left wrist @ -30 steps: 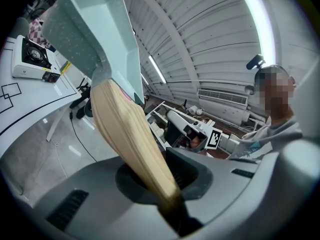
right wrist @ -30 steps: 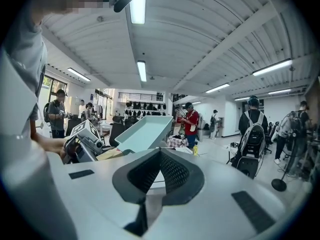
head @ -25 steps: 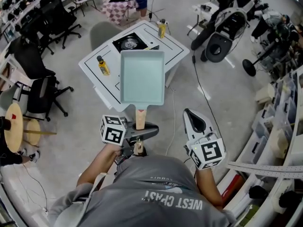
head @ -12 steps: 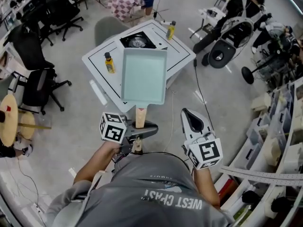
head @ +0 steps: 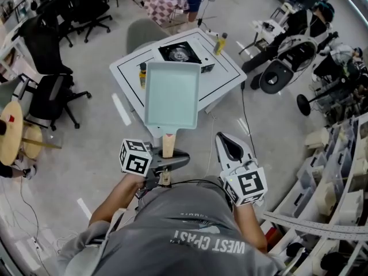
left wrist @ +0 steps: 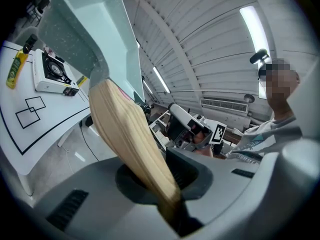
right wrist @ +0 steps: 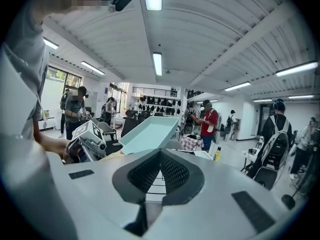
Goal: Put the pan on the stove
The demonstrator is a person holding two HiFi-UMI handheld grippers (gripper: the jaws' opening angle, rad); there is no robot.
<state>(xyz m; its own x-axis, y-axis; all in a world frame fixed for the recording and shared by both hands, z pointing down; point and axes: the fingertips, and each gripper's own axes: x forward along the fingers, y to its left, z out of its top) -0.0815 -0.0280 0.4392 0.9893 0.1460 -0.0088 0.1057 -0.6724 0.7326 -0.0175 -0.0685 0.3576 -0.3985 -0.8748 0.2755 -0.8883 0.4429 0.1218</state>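
The pale teal rectangular pan (head: 172, 94) is showing a matt, finely speckled coating outside and a smooth one inside. Its light wooden handle (left wrist: 131, 144) is showing bare, straight grain. The grey left gripper (left wrist: 165, 184) and grey right gripper (right wrist: 160, 169) are looking like matt moulded plastic, with black ribbed pads (right wrist: 145, 171). The white table (head: 221, 73) is looking smooth. On it, the black stove (head: 183, 53) is gleaming at its metal burner. Around the table, the grey floor (head: 86, 154) is shining.

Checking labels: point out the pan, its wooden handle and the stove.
pan (head: 172, 94): head view, middle of its floor.
wooden handle (left wrist: 125, 139): left gripper view, mid-length.
stove (head: 179, 53): head view, burner.
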